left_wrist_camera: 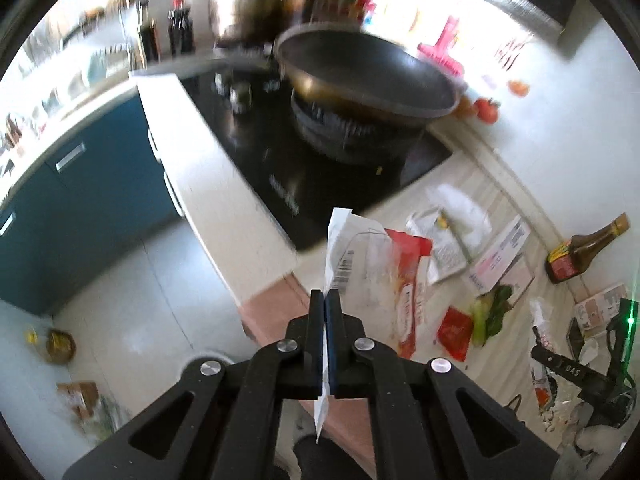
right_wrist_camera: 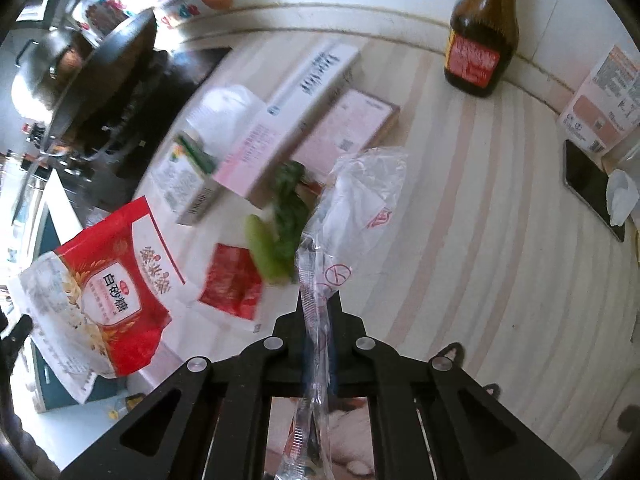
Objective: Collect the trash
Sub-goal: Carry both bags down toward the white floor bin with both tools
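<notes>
Left gripper [left_wrist_camera: 325, 294] fingers clamp red-white bag [left_wrist_camera: 372, 264]; right gripper [right_wrist_camera: 320, 300] fingers clamp clear wrapper [right_wrist_camera: 352, 196]. Lift both clear of worktop [right_wrist_camera: 460, 240], steer away from wok [left_wrist_camera: 368, 76], grips firm.

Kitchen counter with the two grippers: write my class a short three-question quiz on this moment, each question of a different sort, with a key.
1. True or false: the left gripper is shut on the red-and-white sugar bag.
2. What does the right gripper hold? A) clear plastic wrapper B) brown sauce bottle C) green vegetable
3. Fill in: the black wok sits on the ____.

Key: 1 true; 2 A; 3 stove.
</notes>
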{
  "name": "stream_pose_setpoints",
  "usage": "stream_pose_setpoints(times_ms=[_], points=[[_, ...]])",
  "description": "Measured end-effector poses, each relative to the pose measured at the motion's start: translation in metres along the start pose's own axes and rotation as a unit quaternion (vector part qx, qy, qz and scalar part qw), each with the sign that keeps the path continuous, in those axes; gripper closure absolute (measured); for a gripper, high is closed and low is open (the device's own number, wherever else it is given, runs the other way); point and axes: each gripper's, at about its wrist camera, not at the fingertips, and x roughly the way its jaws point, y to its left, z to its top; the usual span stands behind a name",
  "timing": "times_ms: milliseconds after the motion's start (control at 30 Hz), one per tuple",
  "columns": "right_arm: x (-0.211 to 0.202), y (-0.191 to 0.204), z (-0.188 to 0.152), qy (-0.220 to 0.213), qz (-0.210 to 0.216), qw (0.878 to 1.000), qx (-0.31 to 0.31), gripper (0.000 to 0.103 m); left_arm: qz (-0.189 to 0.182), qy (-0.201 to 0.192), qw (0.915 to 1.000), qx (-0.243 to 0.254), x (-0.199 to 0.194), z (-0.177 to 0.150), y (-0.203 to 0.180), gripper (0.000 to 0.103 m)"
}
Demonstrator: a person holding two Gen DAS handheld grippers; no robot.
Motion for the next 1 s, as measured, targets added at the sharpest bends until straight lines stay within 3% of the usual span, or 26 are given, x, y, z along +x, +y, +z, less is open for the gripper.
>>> stream_pose_setpoints(times_ms=[200,367,667,1000], points=[[-0.030,0.027,-0.006,-0.023,0.019,0.999,-0.021,0.097,-0.002,-0.051,0.9984,0.024,-0.043,0.012,-0.005,0.103],[-0.048,0.069,-0.011,-0.038,0.039,0.997,-0.053,0.097,0.025,-0.085,0.9957,0.029,-0.072,0.008,0.011,0.103],[-0.066,0.147,-0.043,-0.043,0.069,0.989,-0.125,0.097,0.081,-0.094,0.9920,-0.027,-0.096,-0.029,0.080,0.103],[-0.047,0.254,-0.110,-0.001,0.103,0.969,-0.222,0.098,0.142,-0.078,0.9811,-0.105,-0.112,-0.086,0.174,0.103]])
